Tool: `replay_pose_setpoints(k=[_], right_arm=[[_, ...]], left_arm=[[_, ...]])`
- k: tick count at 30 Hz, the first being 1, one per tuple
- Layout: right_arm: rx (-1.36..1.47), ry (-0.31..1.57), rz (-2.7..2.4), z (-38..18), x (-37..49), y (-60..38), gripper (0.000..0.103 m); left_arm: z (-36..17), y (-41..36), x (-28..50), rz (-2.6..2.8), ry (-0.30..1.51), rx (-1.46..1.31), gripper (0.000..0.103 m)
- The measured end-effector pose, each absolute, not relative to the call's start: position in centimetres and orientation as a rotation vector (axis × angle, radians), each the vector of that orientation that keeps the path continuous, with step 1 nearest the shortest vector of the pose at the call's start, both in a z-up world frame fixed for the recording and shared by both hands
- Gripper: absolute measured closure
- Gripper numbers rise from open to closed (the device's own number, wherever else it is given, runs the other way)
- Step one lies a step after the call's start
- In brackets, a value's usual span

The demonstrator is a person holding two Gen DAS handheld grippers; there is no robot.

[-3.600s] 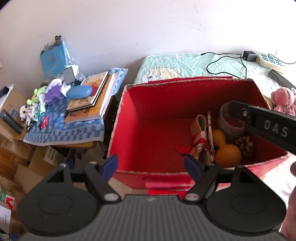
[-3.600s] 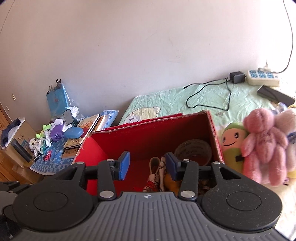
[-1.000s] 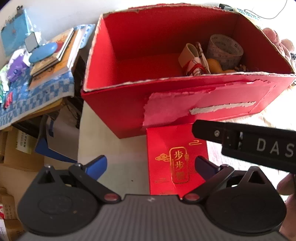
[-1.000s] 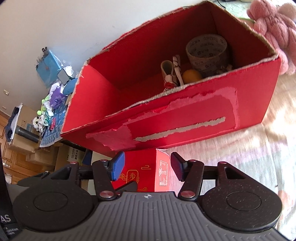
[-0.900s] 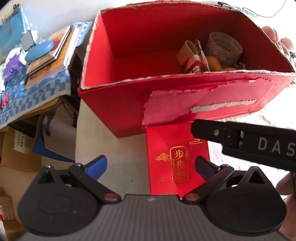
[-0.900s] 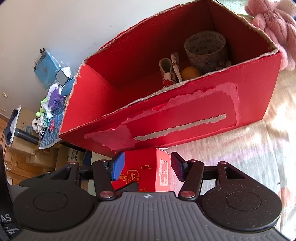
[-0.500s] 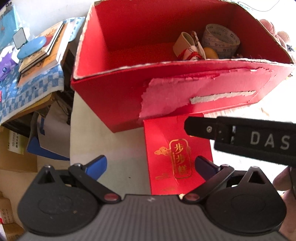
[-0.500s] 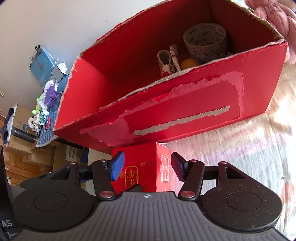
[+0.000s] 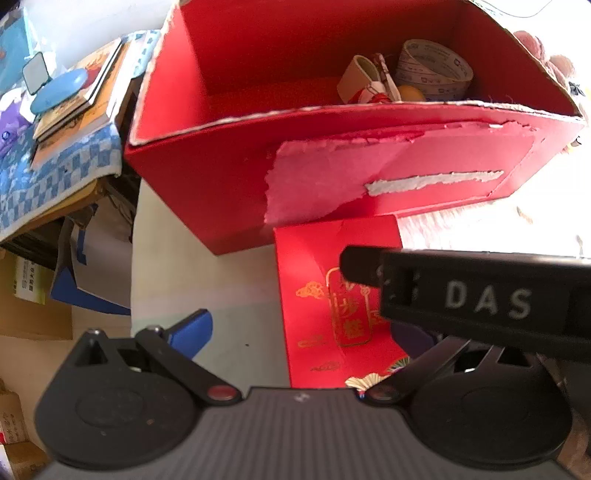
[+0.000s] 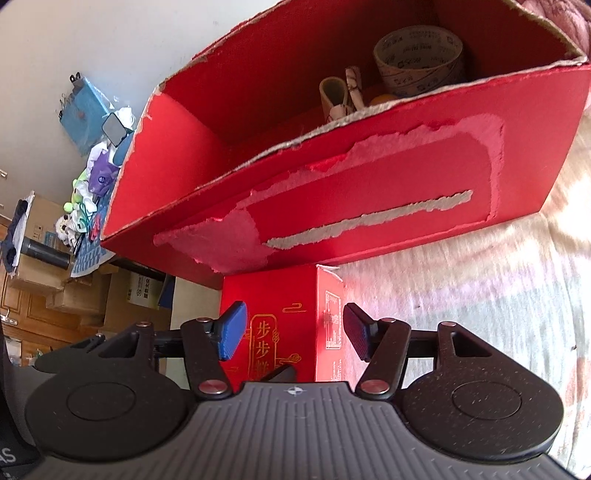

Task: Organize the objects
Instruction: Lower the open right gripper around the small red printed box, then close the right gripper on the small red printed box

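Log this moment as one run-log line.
left claw: open, idle | right claw: open, straddling small red gift box | big red carton: behind, tape roll inside

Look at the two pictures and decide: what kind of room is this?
Probably a lived-in bedroom. A torn red storage box sits on quilted bedding, a pink plush toy lies behind it, and a cluttered side table with books stands beside it.

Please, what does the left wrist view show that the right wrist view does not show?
Only the left wrist view shows the stack of books on the checked cloth and the right gripper's black body crossing the small red box. Only the right wrist view shows the right gripper open astride that box, plus a wooden cabinet. Both show the big red box and the tape roll.
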State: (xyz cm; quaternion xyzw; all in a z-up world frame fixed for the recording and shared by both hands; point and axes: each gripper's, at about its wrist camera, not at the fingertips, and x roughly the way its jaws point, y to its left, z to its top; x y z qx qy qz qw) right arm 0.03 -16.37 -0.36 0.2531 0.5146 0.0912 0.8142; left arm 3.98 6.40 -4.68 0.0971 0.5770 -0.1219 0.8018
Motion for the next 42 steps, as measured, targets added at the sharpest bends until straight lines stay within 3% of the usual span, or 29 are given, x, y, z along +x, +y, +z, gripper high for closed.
replay_pose_setpoints(k=[23,34,42], right_arm=[[0.561,1.147,0.246,-0.9,-0.6,-16.6,0.046],[0.628,1.206,0.262,-2.0,-0.6,-16.7,0.045],[0.646,1.227,0.275,-2.4,-0.3,-16.7,0.043]], left_arm=[[-4.9,7.0,3.4,-0.361,1.263,0.215,0.002],[-5.6,8.7,3.7,-0.446,1.317,0.073,0.003],[-5.8,8.7,3.7,-0.476,1.330,0.031,0.020]])
